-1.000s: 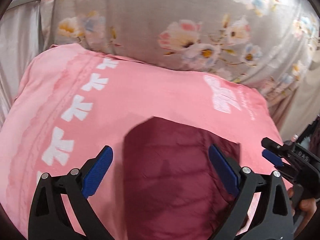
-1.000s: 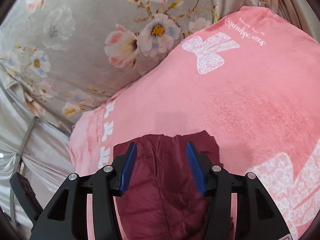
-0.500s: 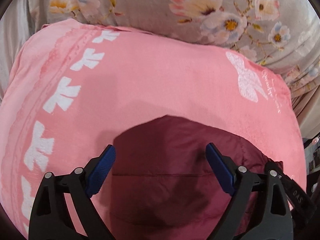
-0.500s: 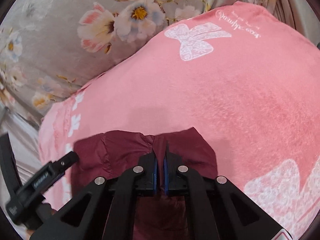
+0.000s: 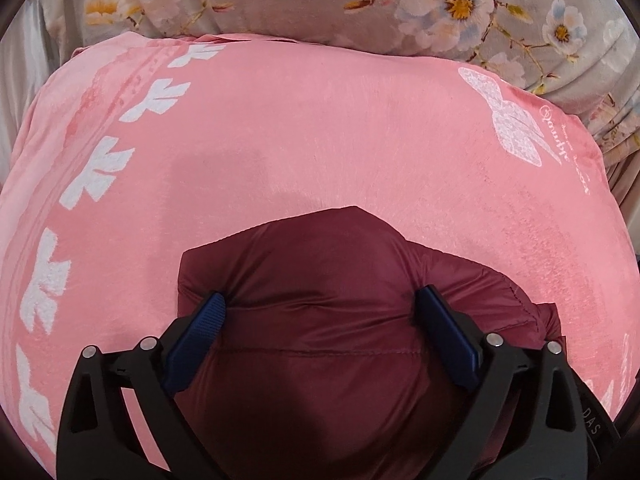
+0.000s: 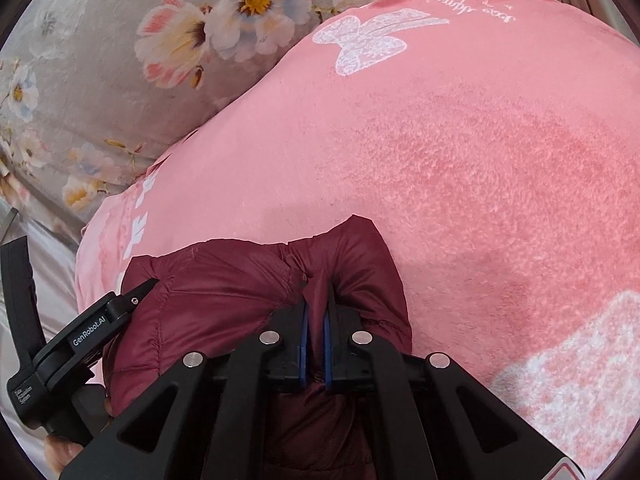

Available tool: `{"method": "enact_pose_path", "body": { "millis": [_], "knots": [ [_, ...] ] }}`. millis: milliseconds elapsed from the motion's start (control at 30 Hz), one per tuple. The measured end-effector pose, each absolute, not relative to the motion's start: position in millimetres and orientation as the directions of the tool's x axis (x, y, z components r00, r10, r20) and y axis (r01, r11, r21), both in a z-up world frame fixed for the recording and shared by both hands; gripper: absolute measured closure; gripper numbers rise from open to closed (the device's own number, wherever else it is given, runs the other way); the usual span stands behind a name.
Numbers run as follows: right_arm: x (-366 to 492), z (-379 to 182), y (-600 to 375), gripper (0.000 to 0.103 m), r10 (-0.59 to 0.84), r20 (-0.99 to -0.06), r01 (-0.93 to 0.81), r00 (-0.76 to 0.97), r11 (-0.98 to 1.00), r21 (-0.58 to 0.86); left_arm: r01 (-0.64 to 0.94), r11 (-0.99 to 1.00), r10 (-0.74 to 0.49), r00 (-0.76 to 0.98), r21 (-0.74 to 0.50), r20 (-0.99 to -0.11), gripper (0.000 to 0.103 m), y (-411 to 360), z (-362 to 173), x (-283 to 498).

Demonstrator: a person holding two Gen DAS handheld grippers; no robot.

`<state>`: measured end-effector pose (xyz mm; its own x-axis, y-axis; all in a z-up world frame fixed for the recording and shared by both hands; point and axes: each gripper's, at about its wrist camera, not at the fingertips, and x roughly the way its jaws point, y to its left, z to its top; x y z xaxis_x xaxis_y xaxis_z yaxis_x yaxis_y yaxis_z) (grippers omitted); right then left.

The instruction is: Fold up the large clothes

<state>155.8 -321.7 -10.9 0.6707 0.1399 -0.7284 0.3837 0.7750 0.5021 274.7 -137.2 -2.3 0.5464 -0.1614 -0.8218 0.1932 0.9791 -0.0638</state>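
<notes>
A dark maroon puffy jacket lies on a pink blanket. My left gripper is over it with its jaws wide and opening. The blue fingertips dig into the padding on both sides of a bulging section. In the right wrist view the jacket is bunched into a pinched fold at its far edge. My right gripper is shut on that fold, with maroon fabric showing between the pads. The left gripper's black body reaches in from the lower left, held by a hand.
The pink blanket, printed with white bows, covers most of the surface. A grey floral sheet lies beyond it, also in the right wrist view. Pale plain fabric shows at the left edge.
Both grippers have come down onto the jacket. The right jaws closed from half open onto a fold of it. The left fingertips now press into the padding.
</notes>
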Motion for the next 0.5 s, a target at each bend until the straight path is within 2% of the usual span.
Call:
{"method": "enact_pose_path", "body": {
  "millis": [500],
  "knots": [
    [155,-22,-316,0.102,0.114,-0.709,0.358,0.696,0.801,0.48,0.178,0.984,-0.093,0.625,0.025,-0.775,0.005,-148,-18,268]
  ]
}}
